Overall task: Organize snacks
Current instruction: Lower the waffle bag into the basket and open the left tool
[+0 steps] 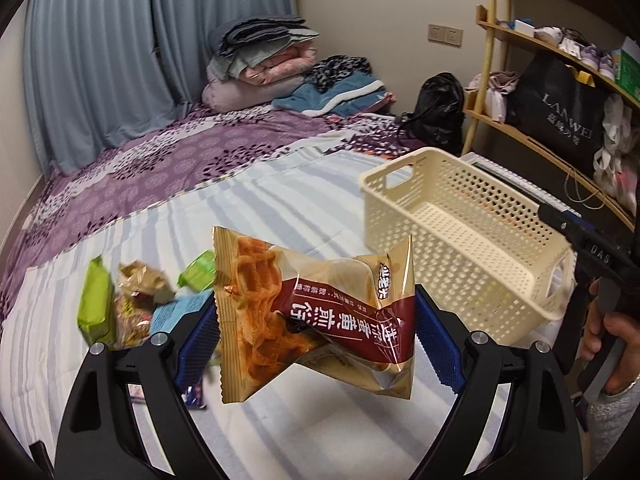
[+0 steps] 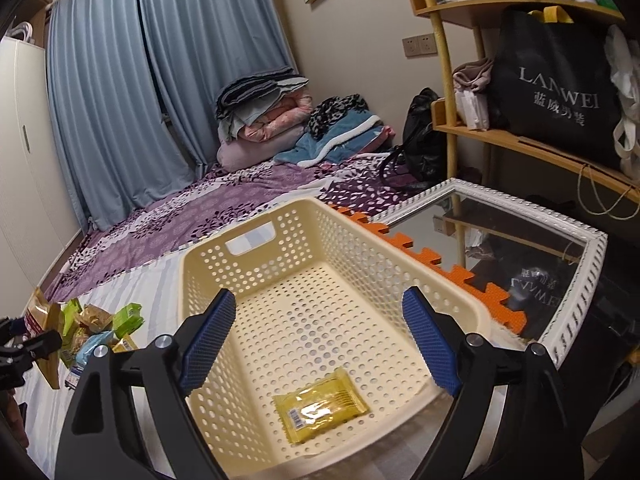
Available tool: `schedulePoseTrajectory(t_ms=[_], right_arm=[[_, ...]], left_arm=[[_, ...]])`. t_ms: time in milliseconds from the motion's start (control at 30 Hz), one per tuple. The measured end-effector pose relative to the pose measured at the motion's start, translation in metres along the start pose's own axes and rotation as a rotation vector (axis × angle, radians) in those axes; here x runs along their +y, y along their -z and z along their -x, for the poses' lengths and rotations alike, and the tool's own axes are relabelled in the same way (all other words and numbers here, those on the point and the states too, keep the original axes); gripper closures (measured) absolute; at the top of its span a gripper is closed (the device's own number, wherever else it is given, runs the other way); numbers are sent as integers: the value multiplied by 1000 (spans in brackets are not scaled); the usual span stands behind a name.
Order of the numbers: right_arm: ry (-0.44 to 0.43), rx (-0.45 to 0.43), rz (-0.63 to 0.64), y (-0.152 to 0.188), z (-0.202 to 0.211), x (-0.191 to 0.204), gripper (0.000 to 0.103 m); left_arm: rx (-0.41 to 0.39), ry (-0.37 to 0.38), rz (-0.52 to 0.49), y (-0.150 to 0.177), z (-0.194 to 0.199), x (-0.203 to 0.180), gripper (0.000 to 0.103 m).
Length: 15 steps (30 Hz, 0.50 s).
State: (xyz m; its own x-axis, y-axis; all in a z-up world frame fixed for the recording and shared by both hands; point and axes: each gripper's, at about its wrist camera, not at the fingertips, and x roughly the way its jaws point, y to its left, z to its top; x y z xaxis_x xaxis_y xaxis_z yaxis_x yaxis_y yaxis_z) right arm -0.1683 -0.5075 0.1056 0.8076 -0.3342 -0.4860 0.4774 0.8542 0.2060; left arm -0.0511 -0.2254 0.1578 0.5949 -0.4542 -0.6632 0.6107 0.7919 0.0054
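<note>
While the left tool (image 1: 316,328) pinches a brown snack bag (image 1: 312,316) above the bed (image 1: 280,208), the right tool (image 2: 320,340) hangs spread over the basket (image 2: 256,272) holding a yellow packet (image 2: 320,410).

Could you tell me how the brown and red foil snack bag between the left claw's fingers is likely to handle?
The brown and red foil snack bag looks puffed and crinkled, so probably light and floppy. Its glossy film may slip against the blue pads. The crisp pieces pictured suggest crushable contents.
</note>
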Motion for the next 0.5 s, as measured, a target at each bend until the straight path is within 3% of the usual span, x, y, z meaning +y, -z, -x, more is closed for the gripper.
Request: schedulePoseTrajectory(t_ms=[333, 500], right_arm=[[19, 5, -47, 1, -1, -24, 6], [25, 12, -67, 1, -4, -32, 5]], left_arm=[[-14, 78, -82, -25, -11, -51, 13], [-25, 111, -105, -41, -17, -71, 13]])
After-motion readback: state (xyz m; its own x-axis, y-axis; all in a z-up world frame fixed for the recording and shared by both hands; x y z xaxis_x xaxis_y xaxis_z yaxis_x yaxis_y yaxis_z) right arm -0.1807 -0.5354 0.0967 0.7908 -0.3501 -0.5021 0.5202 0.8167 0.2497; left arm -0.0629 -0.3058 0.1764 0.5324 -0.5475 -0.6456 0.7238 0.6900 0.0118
